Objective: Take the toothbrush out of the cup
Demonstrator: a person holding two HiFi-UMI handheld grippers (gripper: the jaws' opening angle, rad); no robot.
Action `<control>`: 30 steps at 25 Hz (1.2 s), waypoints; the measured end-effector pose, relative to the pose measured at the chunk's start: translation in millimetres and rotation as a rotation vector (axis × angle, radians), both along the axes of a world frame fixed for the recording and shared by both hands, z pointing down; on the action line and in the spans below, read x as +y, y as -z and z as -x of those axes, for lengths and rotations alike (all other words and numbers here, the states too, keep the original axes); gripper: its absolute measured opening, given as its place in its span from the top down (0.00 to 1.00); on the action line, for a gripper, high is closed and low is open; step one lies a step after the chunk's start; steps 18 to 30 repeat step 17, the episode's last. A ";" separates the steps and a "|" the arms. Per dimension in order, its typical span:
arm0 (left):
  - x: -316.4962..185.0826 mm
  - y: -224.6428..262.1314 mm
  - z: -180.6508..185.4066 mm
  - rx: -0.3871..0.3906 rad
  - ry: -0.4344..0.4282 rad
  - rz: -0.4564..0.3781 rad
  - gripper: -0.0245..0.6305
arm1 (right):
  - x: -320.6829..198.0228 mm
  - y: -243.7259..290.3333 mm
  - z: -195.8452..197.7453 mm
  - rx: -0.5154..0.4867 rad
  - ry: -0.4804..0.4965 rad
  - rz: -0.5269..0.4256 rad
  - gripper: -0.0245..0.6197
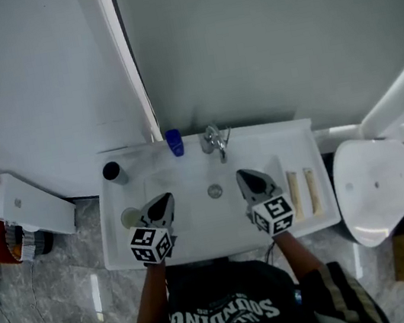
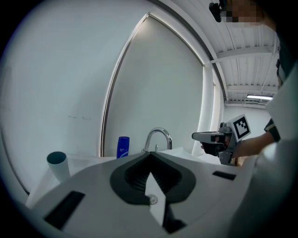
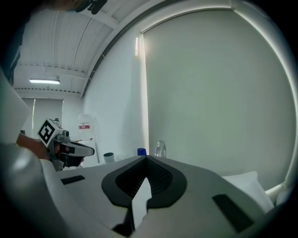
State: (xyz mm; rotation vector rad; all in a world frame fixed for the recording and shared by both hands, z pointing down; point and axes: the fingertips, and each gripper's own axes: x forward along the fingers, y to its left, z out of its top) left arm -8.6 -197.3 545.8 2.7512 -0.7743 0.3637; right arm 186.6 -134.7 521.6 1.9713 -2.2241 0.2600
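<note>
**A:** Going left to right: one cup (image 1: 114,172) sits at the back left of the sink (image 1: 201,223), and I can't see a toothbrush poking out of it. Then the left gripper (image 1: 163,202), jaws closed on nothing. After that one blue bottle (image 1: 175,142), one tap (image 1: 216,143), and the right gripper (image 1: 245,178), also pinched together and empty.

**B:** Two pale sticks (image 1: 294,195) lie on the right ledge, and one's probably the toothbrush. I'd guess it's light, stiff, slick plastic, so pinch it mid-handle.

Sink (image 1: 276,140): centre, against the wall.
Faucet (image 1: 216,140): middle of the Sink's back rim.
Bottle (image 1: 175,142): just left of the Faucet.
Cup (image 1: 113,172): on the Sink's back left corner.
Toilet (image 1: 377,188): right of the Sink.
</note>
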 end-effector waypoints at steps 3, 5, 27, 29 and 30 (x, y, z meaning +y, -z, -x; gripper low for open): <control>-1.1 1.6 1.6 0.006 0.007 -0.015 0.96 | 0.9 -4.1 -1.2 0.006 -0.003 0.000 0.97; -0.6 2.9 1.0 0.011 0.007 -0.021 0.96 | 3.5 -4.9 -0.9 0.007 0.000 0.007 0.97; 1.2 4.9 1.3 0.006 -0.008 -0.022 0.96 | 3.8 3.1 -7.3 0.007 -0.008 0.011 0.97; 1.2 4.9 1.3 0.006 -0.008 -0.022 0.96 | 3.8 3.1 -7.3 0.007 -0.008 0.011 0.97; 1.2 4.9 1.3 0.006 -0.008 -0.022 0.96 | 3.8 3.1 -7.3 0.007 -0.008 0.011 0.97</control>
